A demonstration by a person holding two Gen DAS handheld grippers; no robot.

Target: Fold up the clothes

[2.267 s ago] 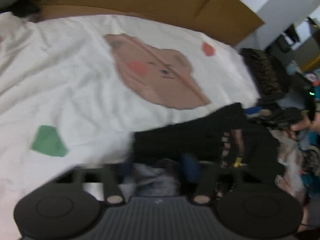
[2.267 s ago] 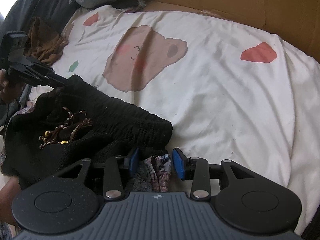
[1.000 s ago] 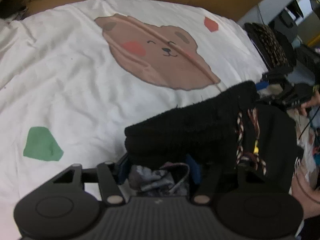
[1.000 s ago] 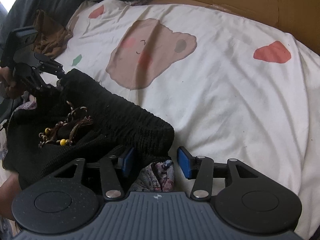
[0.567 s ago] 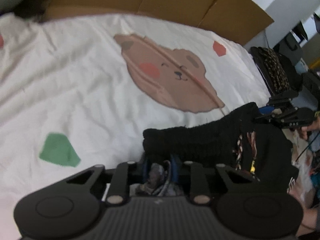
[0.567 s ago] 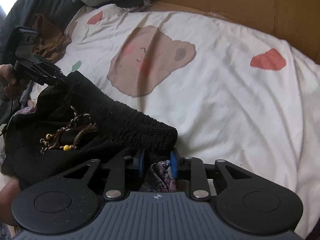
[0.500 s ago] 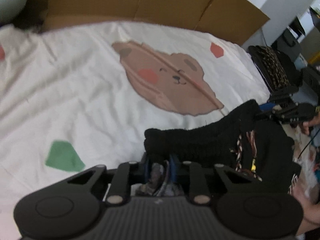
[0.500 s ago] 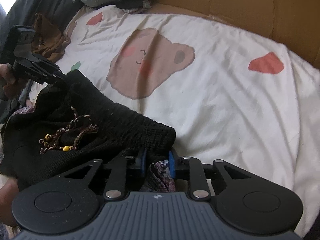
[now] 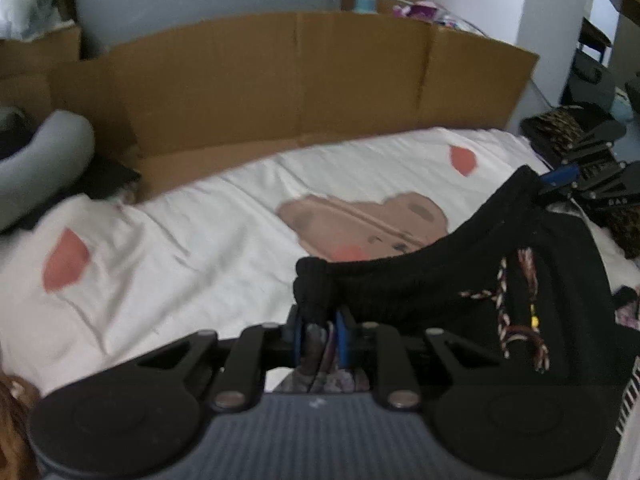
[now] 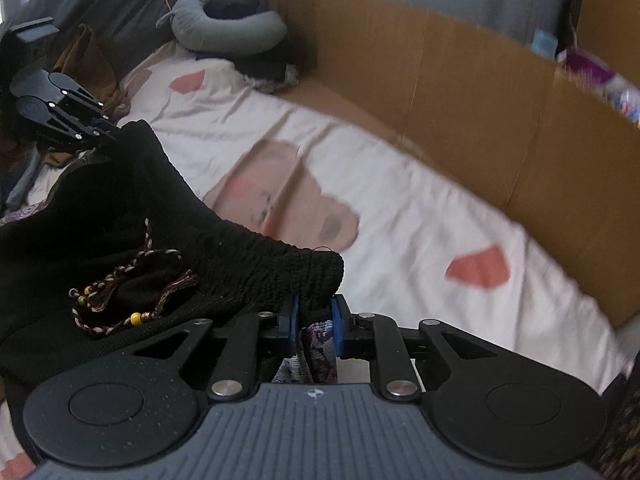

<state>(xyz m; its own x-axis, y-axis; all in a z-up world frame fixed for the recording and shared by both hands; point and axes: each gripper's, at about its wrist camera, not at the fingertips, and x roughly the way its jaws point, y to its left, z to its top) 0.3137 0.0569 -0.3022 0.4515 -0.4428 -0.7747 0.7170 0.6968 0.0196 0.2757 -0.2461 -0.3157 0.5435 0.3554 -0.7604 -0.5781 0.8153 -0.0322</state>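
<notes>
Nearest the left wrist camera, the left gripper [image 9: 318, 338] has its two blue-padded fingers pinched almost together on one end of the thick ribbed band of a black garment [image 9: 440, 276]. A bit of patterned purple-grey cloth [image 9: 324, 364] is caught between the pads too. Nearest the right wrist camera, the right gripper [image 10: 314, 322] is closed the same way on the other end of the band, with the same patterned cloth [image 10: 316, 354] showing between its pads.

The garment hangs stretched between the two tongs, its banded edge running as a taut line from one to the other while the rest sags below. Holding both ends like this probably keeps that edge straight so the piece can be laid flat or doubled over. A braided drawstring [image 10: 132, 300] with yellow beads dangles loose on the front of the fabric, in the slack part.

Each camera sees the other tool at the far end of the band: the right one [image 9: 580, 184] at the upper right, the left one [image 10: 64, 116] at the upper left.

Beyond the garment lies a white bedsheet [image 9: 192, 240] printed with a brown bear face [image 9: 360, 220] and red patches, rumpled but bare in the middle, a likely surface for folding. Whether a fold is beginning or being finished cannot be told.

Farther back, a cardboard wall [image 9: 300, 76] stands along the bed's edge, and a grey neck pillow [image 10: 228, 20] rests in the far corner.
</notes>
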